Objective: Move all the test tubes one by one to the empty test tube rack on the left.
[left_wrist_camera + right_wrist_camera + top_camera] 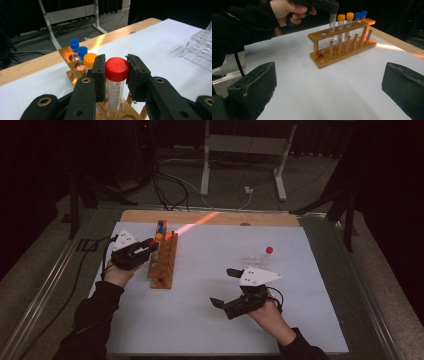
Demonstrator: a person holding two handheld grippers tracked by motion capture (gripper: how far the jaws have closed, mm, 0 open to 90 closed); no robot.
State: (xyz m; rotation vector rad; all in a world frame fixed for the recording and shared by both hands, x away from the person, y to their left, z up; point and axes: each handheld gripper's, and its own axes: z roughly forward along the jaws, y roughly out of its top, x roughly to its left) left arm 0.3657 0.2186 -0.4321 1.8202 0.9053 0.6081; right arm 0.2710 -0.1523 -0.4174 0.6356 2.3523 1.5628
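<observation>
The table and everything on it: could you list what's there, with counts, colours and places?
Table: one, white top with wooden far edge.
Wooden rack: one, brown, left part of the table.
Red-capped tube: one, clear, held over a rack hole.
Orange-capped tubes: two, standing in the rack.
Blue-capped tubes: two, at the rack's far end.
Clear rack: one, right of centre, a red-capped tube by it.
Left gripper: black, shut on the tube.
Right gripper: black, open, near edge.

A dark room with grey carpet floor (pixel 310 185), black cables (pixel 165 185) and a white metal stand (pixel 245 150) beyond the lit white table (pixel 210 320)
</observation>
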